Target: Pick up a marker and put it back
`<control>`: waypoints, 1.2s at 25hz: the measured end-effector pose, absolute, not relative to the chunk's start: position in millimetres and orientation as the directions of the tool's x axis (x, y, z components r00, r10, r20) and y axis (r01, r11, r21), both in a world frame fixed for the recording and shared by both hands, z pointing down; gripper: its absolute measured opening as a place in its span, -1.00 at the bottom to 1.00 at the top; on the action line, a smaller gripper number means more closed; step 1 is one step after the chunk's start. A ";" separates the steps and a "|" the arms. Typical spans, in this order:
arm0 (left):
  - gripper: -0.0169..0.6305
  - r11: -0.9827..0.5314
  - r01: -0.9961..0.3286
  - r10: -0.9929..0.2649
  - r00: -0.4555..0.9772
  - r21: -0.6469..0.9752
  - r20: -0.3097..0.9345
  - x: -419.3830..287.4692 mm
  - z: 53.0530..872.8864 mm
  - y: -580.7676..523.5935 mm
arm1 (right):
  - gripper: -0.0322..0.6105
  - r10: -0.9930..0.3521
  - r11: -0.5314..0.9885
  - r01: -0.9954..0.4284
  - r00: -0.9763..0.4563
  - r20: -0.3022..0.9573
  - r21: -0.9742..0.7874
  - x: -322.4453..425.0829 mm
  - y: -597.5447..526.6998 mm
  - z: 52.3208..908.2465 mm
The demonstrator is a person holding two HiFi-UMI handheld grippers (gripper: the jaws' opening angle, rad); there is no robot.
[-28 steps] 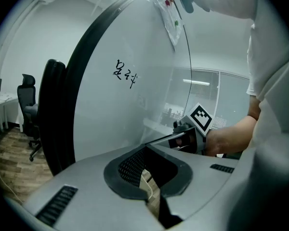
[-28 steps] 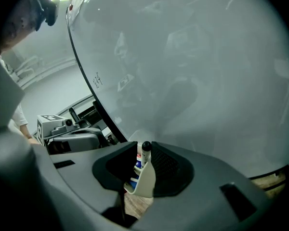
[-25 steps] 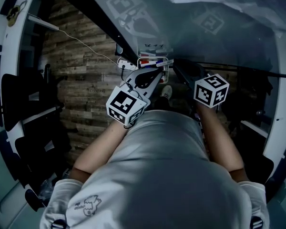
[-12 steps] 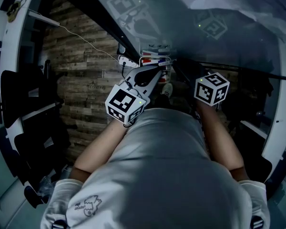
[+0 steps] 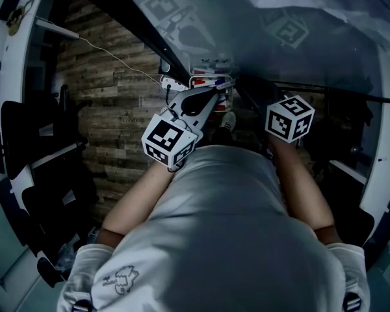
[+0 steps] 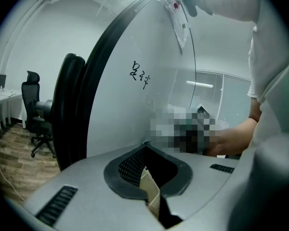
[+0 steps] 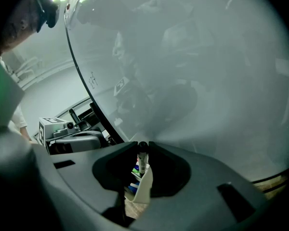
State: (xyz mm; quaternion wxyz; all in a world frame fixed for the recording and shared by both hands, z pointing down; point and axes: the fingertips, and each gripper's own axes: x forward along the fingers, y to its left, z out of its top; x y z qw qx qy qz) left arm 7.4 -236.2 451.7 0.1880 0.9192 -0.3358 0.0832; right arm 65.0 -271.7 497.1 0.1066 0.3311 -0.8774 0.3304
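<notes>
While the left claw [image 6: 145, 146] is clenched on nothing near the tray [image 7: 143, 189], the right claw [image 7: 143, 146] grips a black-capped marker [image 7: 142, 159] over that tray, where other markers [image 7: 134, 174] lie.

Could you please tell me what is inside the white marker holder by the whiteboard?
In the white marker holder, blue and green marker ends show. The right gripper, shut on a black-capped marker, covers the rest.
</notes>
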 end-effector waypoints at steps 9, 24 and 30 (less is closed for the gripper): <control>-0.93 -0.725 -0.629 -0.571 0.776 0.279 0.266 4.4 446.6 -233.7 | -0.66 -0.544 0.541 -0.668 -0.741 0.393 -0.511 69.5 -269.8 490.6; -0.93 -0.788 -0.580 -0.548 0.814 0.207 0.193 -7.3 408.9 -224.6 | -0.66 -0.649 0.525 -0.706 -0.693 0.312 -0.476 65.9 -254.3 448.2; -0.93 -0.822 -0.544 -0.519 0.837 0.170 0.172 -14.2 394.7 -211.9 | -0.66 -0.700 0.516 -0.727 -0.663 0.266 -0.454 62.2 -237.8 426.8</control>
